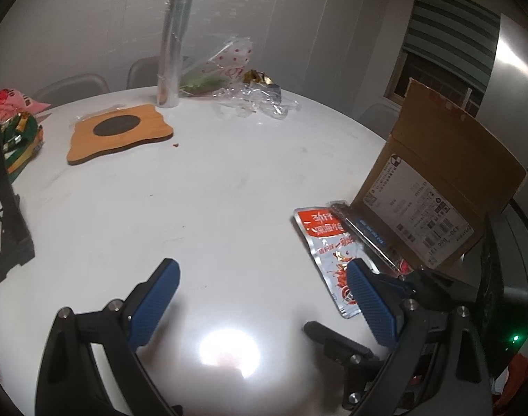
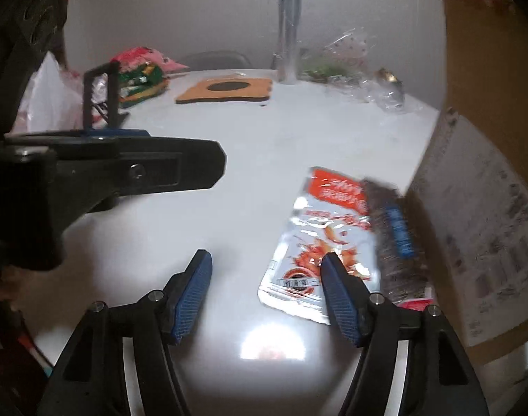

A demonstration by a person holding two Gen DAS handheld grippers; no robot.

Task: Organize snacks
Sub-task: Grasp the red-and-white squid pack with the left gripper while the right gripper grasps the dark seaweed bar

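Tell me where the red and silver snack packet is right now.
The red and silver snack packet lies flat on the white table, right side of both views, beside the cardboard box.

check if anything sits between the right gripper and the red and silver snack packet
Nothing visible does. The right gripper is open over bare white table, and the red and silver snack packet lies flat just past its right finger, beside a dark packet against the cardboard box.

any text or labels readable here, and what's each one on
Red and silver snack packet: large white Chinese characters, upside down, not legible.
Cardboard box shipping label: barcodes and small print, too small to read.
Dark snack bar blue strip: unreadable.
Pink bag: print blurred.
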